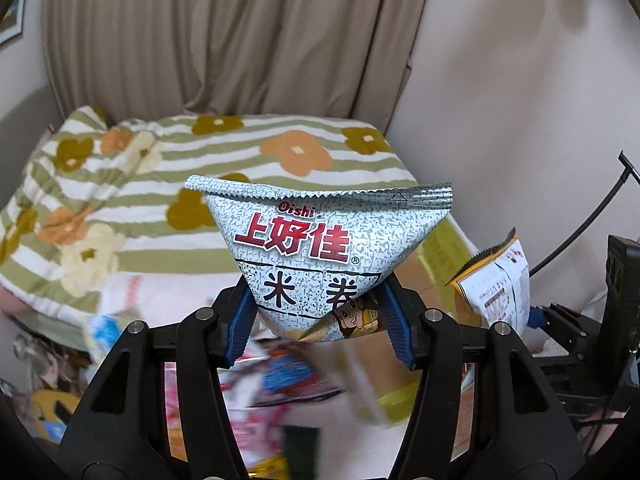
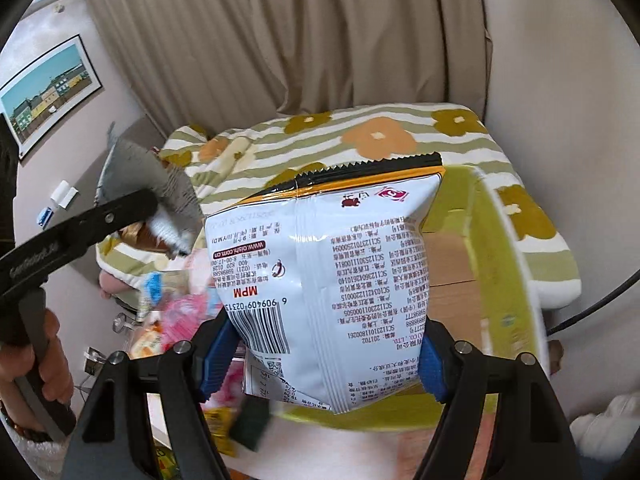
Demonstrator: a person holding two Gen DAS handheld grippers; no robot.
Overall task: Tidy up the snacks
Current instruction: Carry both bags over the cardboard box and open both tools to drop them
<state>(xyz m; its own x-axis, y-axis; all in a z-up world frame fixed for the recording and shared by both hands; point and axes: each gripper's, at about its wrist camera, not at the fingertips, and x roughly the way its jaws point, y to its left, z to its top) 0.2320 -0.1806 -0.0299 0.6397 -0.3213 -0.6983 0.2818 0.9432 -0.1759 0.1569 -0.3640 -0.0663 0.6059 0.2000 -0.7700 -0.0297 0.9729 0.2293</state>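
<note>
Right wrist: my right gripper [image 2: 320, 364] pinches the white bag [image 2: 332, 280] — box [image 2: 452, 280] at 2 o'clock, nearer it; left gripper [image 1: 318, 328] clamps the Oishi bag [image 1: 316, 256].

— What sort of place is this?

— A home, a bedroom by the look of it. A bed [image 1: 248, 168] fills the corner, covered with a green-striped quilt [image 2: 400, 140] printed with orange and olive flowers.

— Anything else domestic?

— Long beige curtains [image 1: 224, 32] hang behind the bed, and a framed picture [image 2: 48, 92] of coloured houses hangs on the pale wall [image 2: 560, 100].

— And the clutter?

— Blurred snack packets [image 1: 280, 380] lie heaped beside the bed, next to a cardboard box [image 2: 452, 280] with yellow-green flaps.
</note>
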